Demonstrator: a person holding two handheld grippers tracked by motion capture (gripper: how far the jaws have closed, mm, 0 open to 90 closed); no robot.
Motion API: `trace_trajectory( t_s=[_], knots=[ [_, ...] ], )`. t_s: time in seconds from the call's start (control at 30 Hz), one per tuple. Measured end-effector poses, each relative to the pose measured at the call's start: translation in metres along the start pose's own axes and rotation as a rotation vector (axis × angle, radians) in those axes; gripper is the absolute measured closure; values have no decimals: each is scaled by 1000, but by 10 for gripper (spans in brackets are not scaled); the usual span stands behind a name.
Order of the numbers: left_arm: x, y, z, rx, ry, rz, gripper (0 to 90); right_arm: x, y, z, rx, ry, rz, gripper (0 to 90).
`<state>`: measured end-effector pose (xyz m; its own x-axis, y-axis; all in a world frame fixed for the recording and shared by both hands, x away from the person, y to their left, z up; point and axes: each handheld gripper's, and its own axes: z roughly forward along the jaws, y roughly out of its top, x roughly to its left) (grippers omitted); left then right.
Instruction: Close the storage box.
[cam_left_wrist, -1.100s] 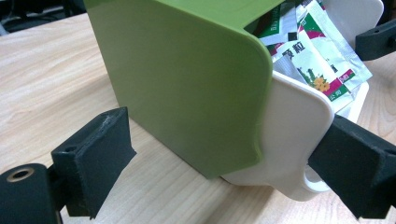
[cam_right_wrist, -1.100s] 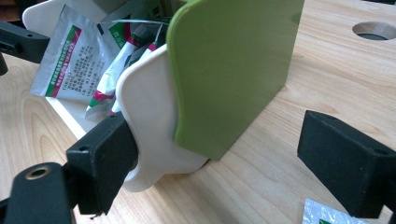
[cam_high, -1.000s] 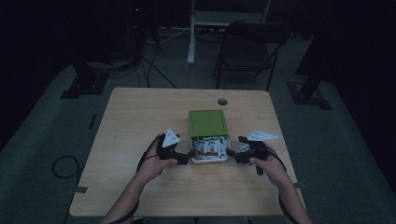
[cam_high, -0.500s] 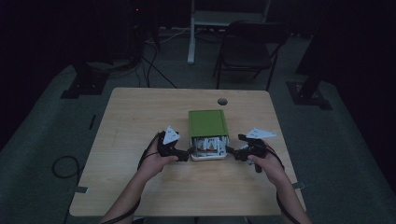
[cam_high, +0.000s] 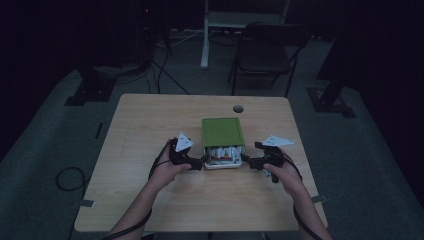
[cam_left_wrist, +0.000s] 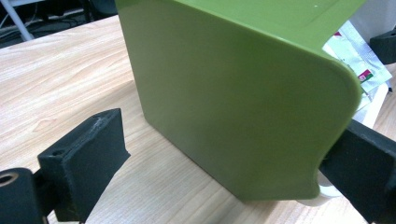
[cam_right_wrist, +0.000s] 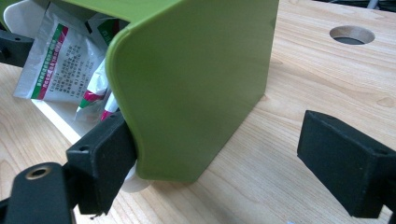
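high view: green box (cam_high: 222, 131) (packets inside) sits between left tongs (cam_high: 199, 163) and right tongs (cam_high: 247, 162), both spread.

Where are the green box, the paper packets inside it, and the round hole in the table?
green box (cam_high: 222, 131), high view, middle of its top face.
paper packets (cam_right_wrist: 60, 60), right gripper view, face of the largest packet.
round hole (cam_right_wrist: 351, 34), right gripper view, its dark centre.

The box (cam_high: 222, 133) sits mid-table (cam_high: 150, 125), packets (cam_high: 222, 152) in its near end, a hand-held gripper at each side.
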<state>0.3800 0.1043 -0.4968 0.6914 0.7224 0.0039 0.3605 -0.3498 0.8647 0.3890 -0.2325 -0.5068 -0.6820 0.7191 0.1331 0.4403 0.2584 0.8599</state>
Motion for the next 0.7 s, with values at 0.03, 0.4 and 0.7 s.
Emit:
trace_trajectory(
  t_s=[0.03,0.4,0.7],
  knots=[
    [0,0,0,0,2,0,43,0,0,0,0,-1,1,122],
    [4,4,2,4,67,12,27,1,1,4,-2,-10,19,119],
    [2,3,1,-23,2,-26,44,5,4,5,-15,-8,22,131]
  ],
)
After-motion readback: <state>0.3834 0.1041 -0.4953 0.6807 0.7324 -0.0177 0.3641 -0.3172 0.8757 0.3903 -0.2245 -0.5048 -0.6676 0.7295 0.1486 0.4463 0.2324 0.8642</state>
